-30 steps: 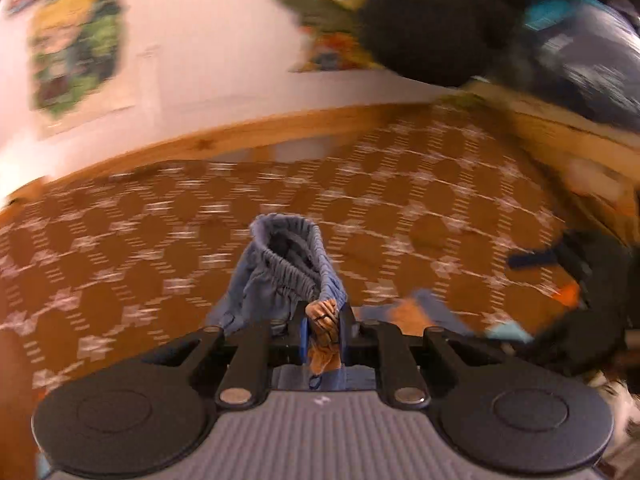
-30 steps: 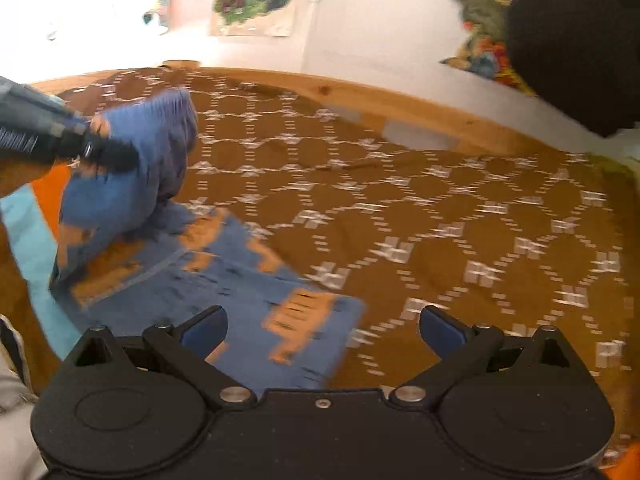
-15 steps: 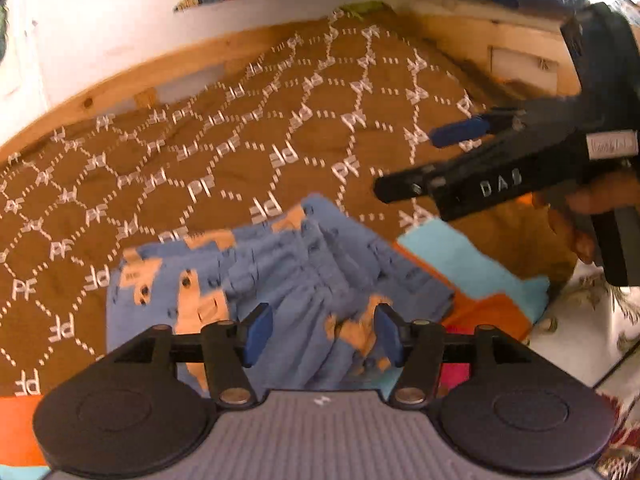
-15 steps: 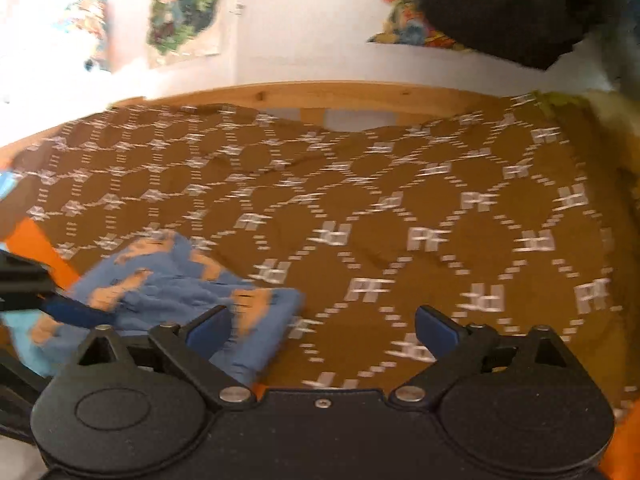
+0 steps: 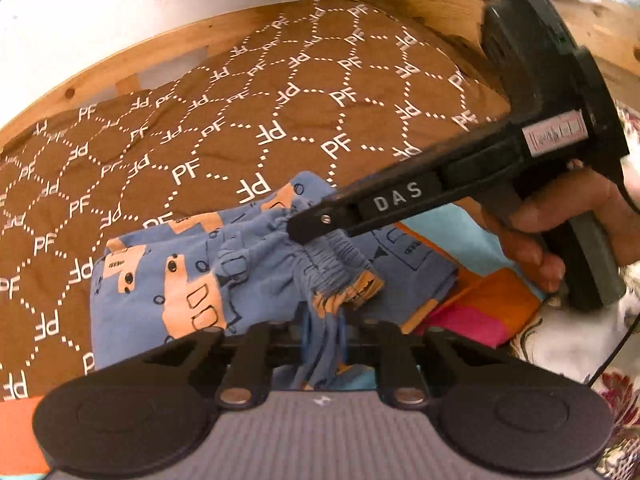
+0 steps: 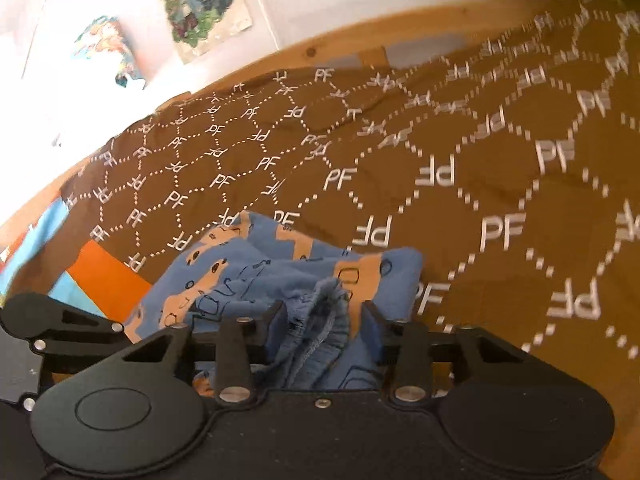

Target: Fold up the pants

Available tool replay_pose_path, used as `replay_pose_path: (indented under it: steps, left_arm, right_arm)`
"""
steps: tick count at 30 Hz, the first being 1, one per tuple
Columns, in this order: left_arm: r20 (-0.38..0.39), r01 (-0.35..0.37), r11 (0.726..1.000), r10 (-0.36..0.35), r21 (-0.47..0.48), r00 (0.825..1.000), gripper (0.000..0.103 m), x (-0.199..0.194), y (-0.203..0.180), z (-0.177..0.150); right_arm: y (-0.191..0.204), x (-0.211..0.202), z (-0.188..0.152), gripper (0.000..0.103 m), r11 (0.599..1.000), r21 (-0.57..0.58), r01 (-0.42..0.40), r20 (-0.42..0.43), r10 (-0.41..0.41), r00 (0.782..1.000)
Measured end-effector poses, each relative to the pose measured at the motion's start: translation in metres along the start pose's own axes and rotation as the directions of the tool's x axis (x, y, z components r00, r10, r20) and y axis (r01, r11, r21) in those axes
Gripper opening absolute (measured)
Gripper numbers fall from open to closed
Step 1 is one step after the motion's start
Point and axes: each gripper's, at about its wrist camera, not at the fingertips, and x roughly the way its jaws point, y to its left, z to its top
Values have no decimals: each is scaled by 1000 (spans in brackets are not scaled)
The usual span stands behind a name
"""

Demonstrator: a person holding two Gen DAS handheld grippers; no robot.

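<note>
Small blue pants (image 5: 160,280) with orange vehicle prints lie bunched on the brown bedspread (image 5: 240,120). My left gripper (image 5: 323,332) is shut on a fold of the pants near the waistband. My right gripper (image 6: 324,320) has its fingers close on both sides of the elastic waistband (image 6: 332,304), with bunched cloth between them. In the left wrist view the right gripper (image 5: 304,228) reaches in from the right and its tip rests on the gathered waistband. The pants also show in the right wrist view (image 6: 248,272).
The brown bedspread (image 6: 480,160) with a white PF pattern covers the bed. A wooden bed frame (image 5: 120,60) runs along the far side by a white wall with posters (image 6: 200,4). An orange, blue and pink blanket (image 5: 480,304) lies at the near edge.
My left gripper, open half a second ago, has closed on the pants. My right gripper has swung left and down from above the bedspread onto the waistband and narrowed around it.
</note>
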Motion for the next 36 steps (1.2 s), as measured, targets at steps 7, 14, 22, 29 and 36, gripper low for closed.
replay_pose_path:
  steps: [7,14,22,29,36]
  left_arm:
    - [55,30,997,-26,-66,998,7,-18,10,6]
    - [91,68,997,-65,-32,994,7,-25,-5,14]
    - [10,122,992,-122,-41,993,32,1,-10,-1]
    - [150,86,958,-46,-273,988,83,-49,39,-16]
    - [-118,-275,866,248,-418,962,102,-16,83,-33]
  right_arm:
    - [-2,-13,4,8,998,51,-44,30,43,999]
    - [6,-41,25,8,1000,14,15,15,-16,1000]
    - [-4,-27,0,16,994,0,107,-65,-107,992]
    - [13,-41,3,79,974,-82,213,47,-210,977]
    - [49,-26,-14,100,929,-256,266,29,-268,963]
